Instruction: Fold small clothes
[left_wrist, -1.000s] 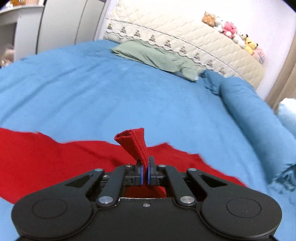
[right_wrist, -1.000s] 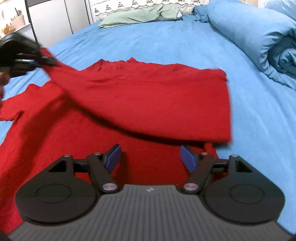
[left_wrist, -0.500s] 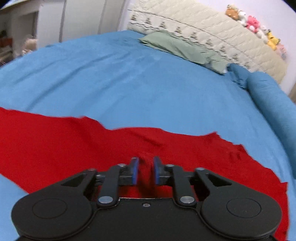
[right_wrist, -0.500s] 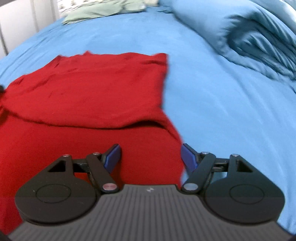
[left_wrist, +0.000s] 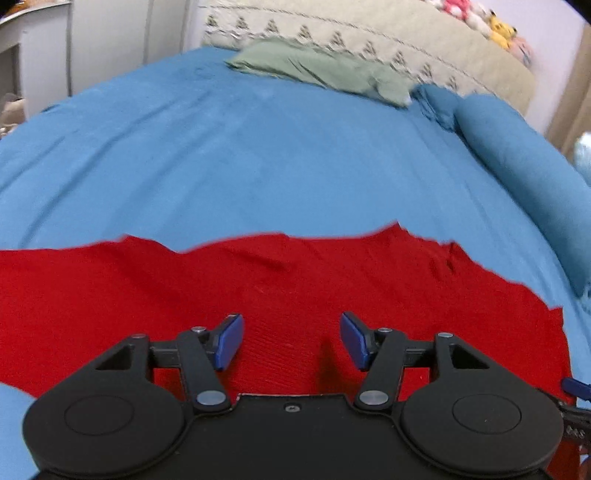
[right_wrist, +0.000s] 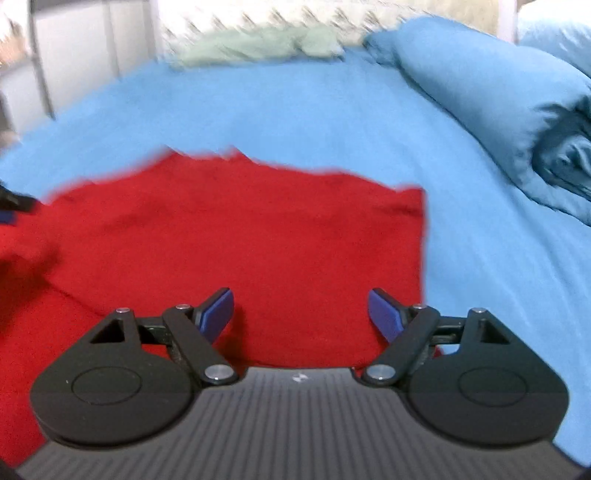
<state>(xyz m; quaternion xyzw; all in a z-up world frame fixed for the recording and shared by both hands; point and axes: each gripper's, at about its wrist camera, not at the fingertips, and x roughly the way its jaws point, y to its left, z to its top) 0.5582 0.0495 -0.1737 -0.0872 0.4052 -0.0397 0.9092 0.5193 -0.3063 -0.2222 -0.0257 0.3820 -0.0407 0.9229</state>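
Both grippers, left (left_wrist: 291, 341) and right (right_wrist: 301, 314), gape empty above the red garment (right_wrist: 258, 240), its near edge hidden.

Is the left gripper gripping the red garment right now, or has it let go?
Apart. The left wrist view shows the left gripper wide open, no fold of the red garment between its pads.

bright, even light | fisheye-bent edges | right view perhaps motion-blurred
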